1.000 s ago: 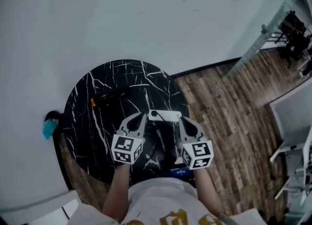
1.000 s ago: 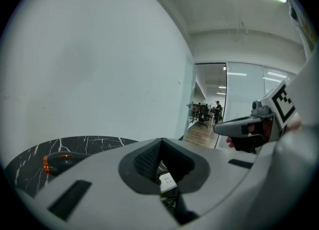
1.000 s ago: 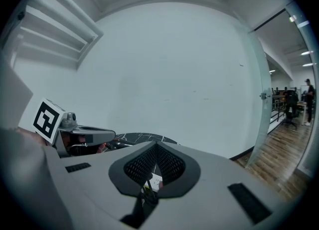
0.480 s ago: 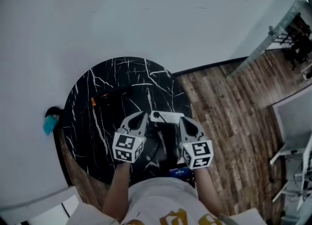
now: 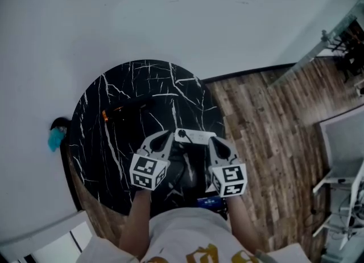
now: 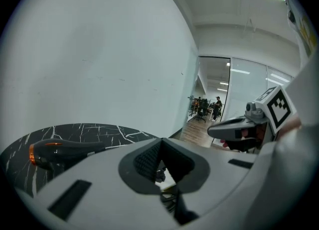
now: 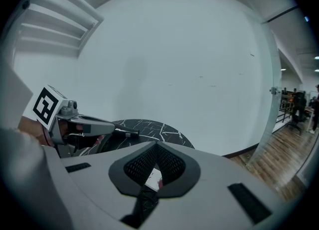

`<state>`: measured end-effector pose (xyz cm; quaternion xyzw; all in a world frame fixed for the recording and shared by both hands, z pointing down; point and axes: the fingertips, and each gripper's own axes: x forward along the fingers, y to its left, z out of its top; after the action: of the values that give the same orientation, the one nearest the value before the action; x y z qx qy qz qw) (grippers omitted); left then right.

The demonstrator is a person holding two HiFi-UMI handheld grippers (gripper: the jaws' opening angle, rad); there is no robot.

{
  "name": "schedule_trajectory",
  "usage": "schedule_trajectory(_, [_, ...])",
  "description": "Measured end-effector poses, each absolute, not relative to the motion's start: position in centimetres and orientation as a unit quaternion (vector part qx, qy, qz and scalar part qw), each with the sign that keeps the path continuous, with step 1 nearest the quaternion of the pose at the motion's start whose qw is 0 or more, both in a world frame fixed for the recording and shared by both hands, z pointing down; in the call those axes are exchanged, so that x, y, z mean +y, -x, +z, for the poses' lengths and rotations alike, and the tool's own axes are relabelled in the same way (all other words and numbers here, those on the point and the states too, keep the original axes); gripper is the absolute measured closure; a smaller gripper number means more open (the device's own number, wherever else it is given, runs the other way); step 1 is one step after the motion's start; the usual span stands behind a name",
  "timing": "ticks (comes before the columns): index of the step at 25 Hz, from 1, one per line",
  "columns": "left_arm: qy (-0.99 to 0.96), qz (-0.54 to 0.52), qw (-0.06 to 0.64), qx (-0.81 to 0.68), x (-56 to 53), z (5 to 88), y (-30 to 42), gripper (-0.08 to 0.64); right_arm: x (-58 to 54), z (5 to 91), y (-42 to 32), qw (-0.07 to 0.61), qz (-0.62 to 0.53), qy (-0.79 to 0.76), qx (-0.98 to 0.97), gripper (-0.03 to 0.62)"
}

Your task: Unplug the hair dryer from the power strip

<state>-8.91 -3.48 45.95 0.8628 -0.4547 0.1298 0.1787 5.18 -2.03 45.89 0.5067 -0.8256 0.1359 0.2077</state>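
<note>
A round black marble table [image 5: 114, 153] carries a black hair dryer [image 5: 122, 110] with an orange end, lying at its far left. A white power strip [image 5: 194, 136] lies near the table's right side, with a dark cord [image 5: 183, 172] running back toward me. My left gripper [image 5: 168, 135] hovers at the strip's left end and my right gripper [image 5: 211, 139] at its right end. Both are shut with nothing held. In the left gripper view the hair dryer [image 6: 65, 150] lies to the left and the right gripper [image 6: 234, 128] shows at the right. A bit of the strip [image 7: 153, 176] peeks through the right gripper's jaws.
A white wall curves behind the table. Wood floor [image 5: 267, 136] runs to the right, toward a glass partition [image 5: 310, 51] and white furniture [image 5: 341, 162]. A teal object [image 5: 56, 138] sits low at the table's left. A small blue item [image 5: 209, 201] lies at the table's near edge.
Both grippers have sunk a little toward the table over the power strip. Their jaws stay shut, and the hair dryer and strip have not moved.
</note>
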Motion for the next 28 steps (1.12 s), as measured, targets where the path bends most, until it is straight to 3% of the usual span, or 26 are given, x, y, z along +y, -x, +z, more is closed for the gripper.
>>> schedule_trajectory(15, [-0.857, 0.191, 0.21, -0.43, -4.7, 51.3, 8.9, 0.56, -4.6, 49.7, -5.8, 0.216, 0.185, -0.488, -0.826, 0.594])
schedule_trajectory(28, [-0.864, 0.238, 0.211, -0.39, -5.0, 54.6, 8.1, 0.558, -5.2, 53.2, -5.3, 0.267, 0.193, -0.452, -0.829, 0.593])
